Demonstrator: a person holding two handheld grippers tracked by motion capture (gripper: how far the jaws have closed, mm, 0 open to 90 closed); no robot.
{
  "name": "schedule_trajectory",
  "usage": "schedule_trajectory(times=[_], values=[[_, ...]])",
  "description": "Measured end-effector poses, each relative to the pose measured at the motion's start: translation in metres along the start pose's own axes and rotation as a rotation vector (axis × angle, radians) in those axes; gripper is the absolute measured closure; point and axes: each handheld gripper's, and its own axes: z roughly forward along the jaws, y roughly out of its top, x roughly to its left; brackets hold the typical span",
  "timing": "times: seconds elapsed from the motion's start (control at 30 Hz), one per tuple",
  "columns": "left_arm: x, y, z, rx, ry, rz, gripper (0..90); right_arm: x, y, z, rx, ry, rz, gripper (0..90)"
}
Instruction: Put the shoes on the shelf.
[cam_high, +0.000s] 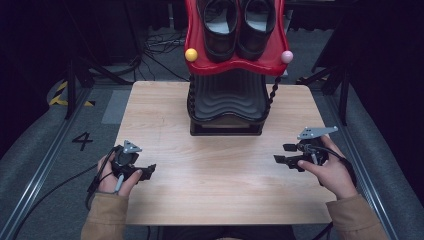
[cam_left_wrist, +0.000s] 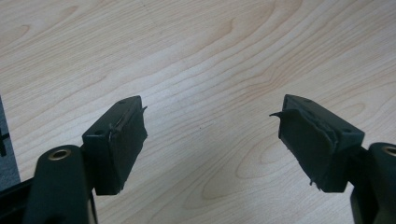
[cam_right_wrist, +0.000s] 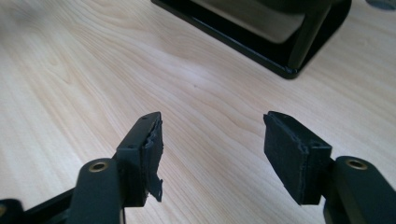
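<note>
Two black leather shoes (cam_high: 239, 27) sat side by side on the red top tray (cam_high: 196, 42) of a two-tier shoe rack (cam_high: 227, 107), which stood at the middle of the desk's far edge. They were the nearest work for my grippers, and well apart from both. The desk (cam_high: 210, 175) itself lay bare between us.

The tray looked the biggest worry: it curved and tipped toward me, heels forward, so a clumsy tug on one shoe might have slid the pair off its lip and onto the wavy black lower shelf (cam_high: 227, 95). Pushing instead of lifting could have rocked the whole rack on its narrow base (cam_right_wrist: 261, 37).

My right gripper (cam_high: 285, 154) rested near the desk's right edge, jaws spread and empty, with the rack's base corner ahead of it. My left gripper (cam_high: 148, 172) sat by the left edge, jaws likewise wide and holding nothing.

The pads (cam_left_wrist: 306, 140) were frayed at their edges, so I judged smooth leather might slip from them.
</note>
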Motion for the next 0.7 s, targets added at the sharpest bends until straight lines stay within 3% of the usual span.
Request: schedule_trajectory(times=[0.43,0.47,0.53,0.63,0.7], values=[[-0.001,-0.002,0.009,0.025,-0.008,0.008,23.4,-0.009,-0.028,0.033,0.084,-0.005,0.027,38.3],[-0.001,-0.003,0.01,0.03,-0.011,0.009,23.4,-0.01,-0.031,0.036,0.093,-0.009,0.021,39.1],[0.0,-0.004,0.012,0.038,0.002,0.017,22.9,-0.014,-0.039,0.045,0.12,-0.035,-0.04,39.6],[0.005,-0.008,0.016,0.048,-0.006,0.016,22.9,-0.016,-0.044,0.049,0.106,-0.011,-0.022,39.6],[0.007,-0.011,0.02,0.049,-0.012,0.01,22.9,-0.019,-0.049,0.054,0.114,-0.009,-0.046,39.5]])
